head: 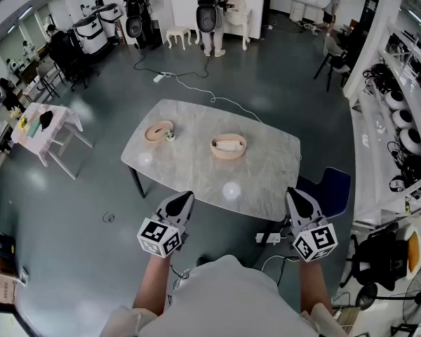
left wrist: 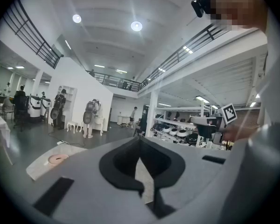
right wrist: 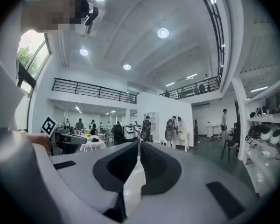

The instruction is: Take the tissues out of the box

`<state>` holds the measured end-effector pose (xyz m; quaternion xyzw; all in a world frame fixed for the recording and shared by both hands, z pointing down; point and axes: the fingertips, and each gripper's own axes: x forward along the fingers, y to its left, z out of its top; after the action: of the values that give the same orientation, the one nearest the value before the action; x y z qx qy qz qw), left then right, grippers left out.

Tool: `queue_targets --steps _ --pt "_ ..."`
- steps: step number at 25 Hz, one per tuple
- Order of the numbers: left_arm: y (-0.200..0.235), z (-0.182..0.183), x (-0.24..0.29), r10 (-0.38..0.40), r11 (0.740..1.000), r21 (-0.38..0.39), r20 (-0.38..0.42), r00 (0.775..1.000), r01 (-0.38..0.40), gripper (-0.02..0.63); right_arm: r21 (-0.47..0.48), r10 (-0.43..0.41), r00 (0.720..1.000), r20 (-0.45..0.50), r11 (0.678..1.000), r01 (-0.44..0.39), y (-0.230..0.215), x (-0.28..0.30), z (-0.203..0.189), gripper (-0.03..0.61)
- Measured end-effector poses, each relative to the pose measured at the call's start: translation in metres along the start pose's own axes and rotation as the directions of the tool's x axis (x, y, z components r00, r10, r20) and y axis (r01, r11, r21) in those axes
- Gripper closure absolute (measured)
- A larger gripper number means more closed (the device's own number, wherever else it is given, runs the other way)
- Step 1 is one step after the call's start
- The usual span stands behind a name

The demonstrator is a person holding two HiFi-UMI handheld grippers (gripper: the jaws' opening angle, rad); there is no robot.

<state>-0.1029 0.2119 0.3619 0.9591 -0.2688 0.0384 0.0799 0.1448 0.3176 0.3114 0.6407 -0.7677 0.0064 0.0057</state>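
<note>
- Fingers of left gripper (head: pixel 184 198) pressed together, empty.
- Right gripper (head: pixel 293 195) fingers likewise closed on nothing.
- Round tissue box (head: pixel 229 156), tissues (head: pixel 228 144) inside, sits on worktop (head: pixel 196 181), at 12 o'clock from both grippers, well apart.

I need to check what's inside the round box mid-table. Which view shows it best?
Head view: the round box shows whole from above, white tissue inside. The left gripper view shows one low round container, maybe not the same one. The right gripper view shows none.
</note>
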Motion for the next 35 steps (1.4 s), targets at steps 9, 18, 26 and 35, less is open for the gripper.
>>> queue_targets --steps 9,18,26,35 --pt "-0.007 0.001 -0.001 0.001 1.000 0.002 0.001 1.000 -0.001 0.607 -0.005 0.003 1.000 0.003 1.000 -0.003 0.000 -0.005 0.002 0.537" --pt "-0.004 -0.002 -0.005 0.002 1.000 -0.003 -0.004 1.000 -0.002 0.607 0.009 -0.002 1.000 -0.003 1.000 0.002 0.005 -0.001 -0.001 0.537" --pt "0.000 -0.009 -0.010 0.001 1.000 -0.017 -0.015 1.000 -0.002 0.607 0.014 -0.026 0.999 -0.038 1.000 0.026 0.007 0.001 -0.010 0.532" --pt "0.012 -0.020 -0.018 -0.006 0.999 -0.037 -0.025 1.000 0.006 0.607 0.021 -0.027 0.997 -0.065 0.999 0.028 0.021 0.012 -0.018 0.457"
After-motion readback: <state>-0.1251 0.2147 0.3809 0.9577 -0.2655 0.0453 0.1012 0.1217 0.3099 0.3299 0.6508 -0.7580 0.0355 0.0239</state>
